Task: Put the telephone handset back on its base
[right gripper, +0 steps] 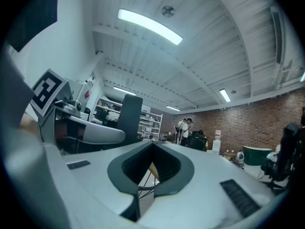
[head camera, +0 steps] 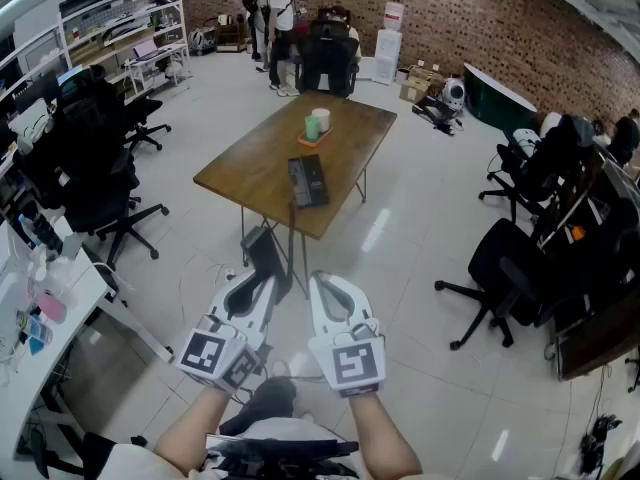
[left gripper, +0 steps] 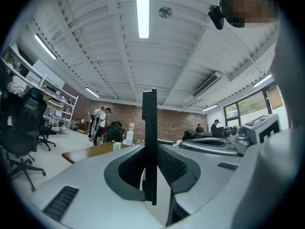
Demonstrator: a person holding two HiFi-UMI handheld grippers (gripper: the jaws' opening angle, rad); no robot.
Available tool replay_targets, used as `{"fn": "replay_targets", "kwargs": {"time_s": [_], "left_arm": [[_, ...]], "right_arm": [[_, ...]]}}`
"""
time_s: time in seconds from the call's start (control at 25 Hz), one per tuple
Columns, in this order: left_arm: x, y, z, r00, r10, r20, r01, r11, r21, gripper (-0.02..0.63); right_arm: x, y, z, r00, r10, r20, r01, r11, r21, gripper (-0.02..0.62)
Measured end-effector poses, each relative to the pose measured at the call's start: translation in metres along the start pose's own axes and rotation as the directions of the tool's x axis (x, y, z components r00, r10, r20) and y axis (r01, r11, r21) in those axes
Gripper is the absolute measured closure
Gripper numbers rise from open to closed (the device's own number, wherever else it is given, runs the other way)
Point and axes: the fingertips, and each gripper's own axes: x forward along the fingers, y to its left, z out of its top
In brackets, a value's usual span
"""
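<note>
The person is standing on the pale tiled floor, well back from the wooden table [head camera: 250, 173], and is holding both tools out in front, side by side. The left claw [head camera: 257, 282] is clamping a thin dark slab [left gripper: 149, 118]. The slab is standing upright between the jaws and rising well above them, and the pads are pressing on its 2 flat faces near the tips. I cannot tell what this slab is. The right claw [head camera: 327, 280] is sitting just beside the left one. Its jaws are meeting at the tips, and nothing is lying between them.

The black telephone [head camera: 308, 181] is lying flat near the front edge of the table, well apart from both claws. From this far away I cannot tell whether its handset is resting on the base. Behind it, 1 green cup [head camera: 313, 127] and 1 white cup [head camera: 323, 118] are standing close together. Black office chairs [head camera: 95, 183] are standing on both sides of the room. People [head camera: 278, 18] are standing near the far brick wall.
</note>
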Motion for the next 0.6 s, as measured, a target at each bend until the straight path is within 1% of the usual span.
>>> {"fn": "replay_targets", "kwargs": {"time_s": [0.28, 0.6], "left_arm": [[0.011, 0.013, -0.004, 1.0, 0.006, 0.002, -0.006, 1.0, -0.004, 0.537], [0.028, 0.025, -0.008, 1.0, 0.01, 0.005, -0.01, 1.0, -0.026, 0.537]], "right_arm": [[0.01, -0.005, -0.004, 1.0, -0.011, 0.002, 0.011, 1.0, 0.029, 0.592], [0.028, -0.009, -0.008, 1.0, 0.011, -0.01, -0.011, 1.0, 0.009, 0.592]]}}
